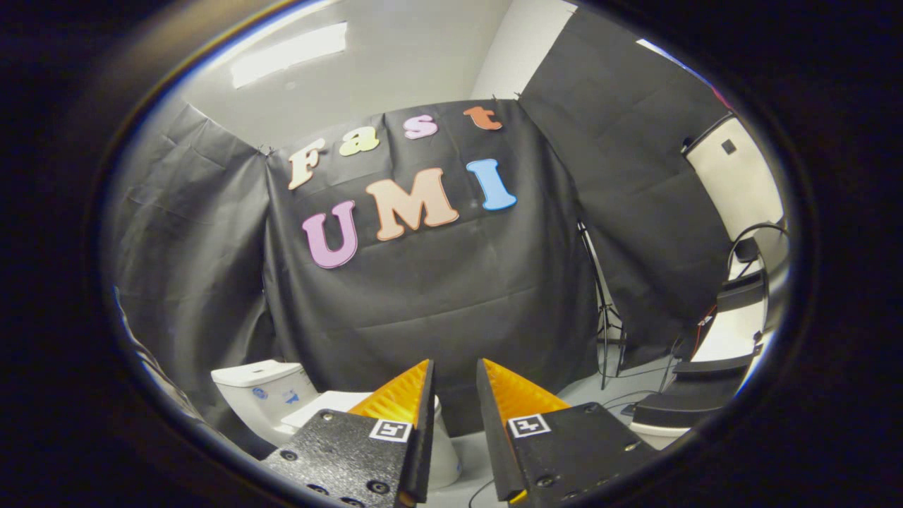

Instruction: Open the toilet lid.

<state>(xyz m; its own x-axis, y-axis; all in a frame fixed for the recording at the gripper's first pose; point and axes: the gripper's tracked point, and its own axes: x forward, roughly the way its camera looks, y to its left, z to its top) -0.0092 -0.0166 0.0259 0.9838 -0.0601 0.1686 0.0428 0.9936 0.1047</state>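
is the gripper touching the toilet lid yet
Apart. In the gripper view, the open gripper hangs in air, the toilet with its lid well beyond it.

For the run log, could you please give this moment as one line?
gripper: open, holding nothing | toilet: beyond and below fingers, lid down | contact: none | phase: approach

The gripper (455, 367) hangs in the air with its fingers a little apart, gripping nothing — the white toilet (282, 402), lid down, sits beyond them.
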